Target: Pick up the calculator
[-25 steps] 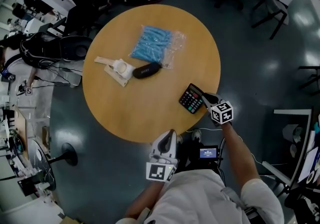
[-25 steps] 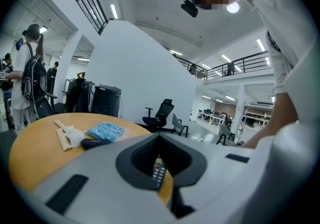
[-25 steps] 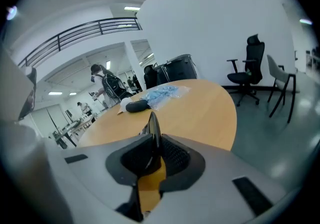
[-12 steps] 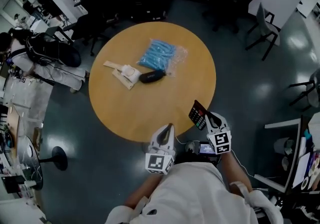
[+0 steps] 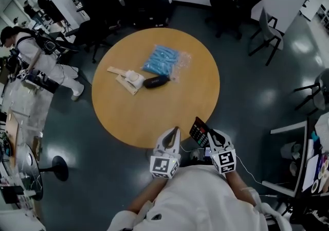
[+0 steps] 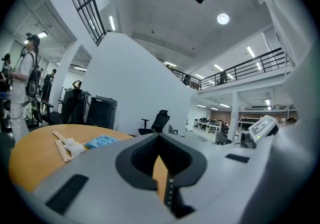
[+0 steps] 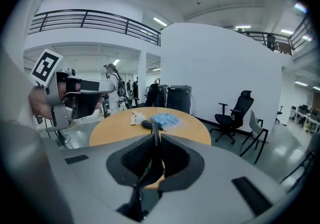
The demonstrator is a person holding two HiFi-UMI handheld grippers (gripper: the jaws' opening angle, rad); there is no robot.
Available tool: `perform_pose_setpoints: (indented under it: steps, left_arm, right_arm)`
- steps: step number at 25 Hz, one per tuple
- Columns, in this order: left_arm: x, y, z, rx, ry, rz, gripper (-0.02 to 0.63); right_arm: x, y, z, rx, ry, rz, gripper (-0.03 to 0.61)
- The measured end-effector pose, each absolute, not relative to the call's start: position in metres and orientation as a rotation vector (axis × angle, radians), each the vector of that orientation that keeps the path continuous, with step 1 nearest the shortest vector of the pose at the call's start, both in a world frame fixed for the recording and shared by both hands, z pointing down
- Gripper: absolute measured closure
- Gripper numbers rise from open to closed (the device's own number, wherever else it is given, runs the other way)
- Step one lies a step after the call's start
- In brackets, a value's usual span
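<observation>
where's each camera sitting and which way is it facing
Head view: on the person's head, looking steeply down at the round table; shows shirt, arms, left gripper, and right gripper holding the calculator.
Left gripper view: rides the left gripper, facing across the table toward a black chair; shows its shut jaws.
Right gripper view: rides the right gripper, facing across the table; its jaws clamp the calculator.
Shared: all three show the blue bag.

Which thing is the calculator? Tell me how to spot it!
Find the big round wooden table. At its near edge, the right tool grips a flat black calculator, tilted. Only it has rows of little buttons; the blue bag and black pouch lie farther in on the table.
</observation>
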State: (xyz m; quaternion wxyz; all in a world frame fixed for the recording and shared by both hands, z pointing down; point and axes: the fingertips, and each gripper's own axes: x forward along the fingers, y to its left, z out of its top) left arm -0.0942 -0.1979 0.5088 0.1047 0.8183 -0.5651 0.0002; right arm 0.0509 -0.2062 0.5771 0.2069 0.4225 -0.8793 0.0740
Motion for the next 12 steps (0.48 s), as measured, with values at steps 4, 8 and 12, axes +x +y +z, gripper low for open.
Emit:
perform_pose_setpoints:
  steps: [4,8,12]
  left_arm:
    - [-0.094,-0.198,0.506,2.42,-1.664,-0.011,0.607]
    - [-0.09,-0.198,0.506,2.425,-1.658,-0.016,0.607]
    - [-0.091,-0.197,0.505,2.427,-1.657,-0.011,0.607]
  right_arm:
    - [0.051,-0.207,0.57,1.196,-2.458,0.183,0.526]
    - [0.057,-0.21,0.565,1.23,-2.458,0.175,0.526]
    - [0.058,-0.211,0.56,1.254,-2.465,0.178,0.526]
